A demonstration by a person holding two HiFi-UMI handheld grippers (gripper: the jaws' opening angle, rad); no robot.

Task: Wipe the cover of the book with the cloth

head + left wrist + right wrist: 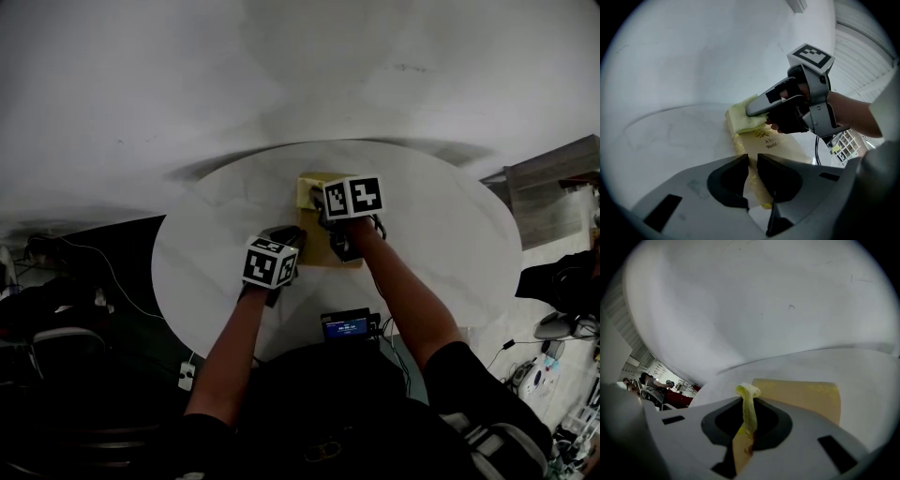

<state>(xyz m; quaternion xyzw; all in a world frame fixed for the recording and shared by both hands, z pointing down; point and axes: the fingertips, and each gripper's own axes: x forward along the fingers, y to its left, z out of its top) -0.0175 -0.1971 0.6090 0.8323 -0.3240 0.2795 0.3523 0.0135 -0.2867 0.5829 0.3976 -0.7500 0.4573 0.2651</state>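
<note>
A tan book point(316, 246) lies flat in the middle of the round white table point(441, 234). A yellow cloth point(307, 191) rests on its far end. My right gripper point(322, 202) is shut on the cloth point(749, 405) and presses it onto the cover point(801, 397). In the left gripper view the cloth point(742, 116) sits bunched under the right gripper point(757, 108). My left gripper point(753, 161) is shut on the near edge of the book point(776, 143), with the edge running between its jaws.
A small device with a lit screen point(346, 325) sits at the table's near edge. Cables and a white adapter point(187, 377) lie on the dark floor at the left. Wooden furniture point(553, 187) stands at the right, and a white wall rises behind the table.
</note>
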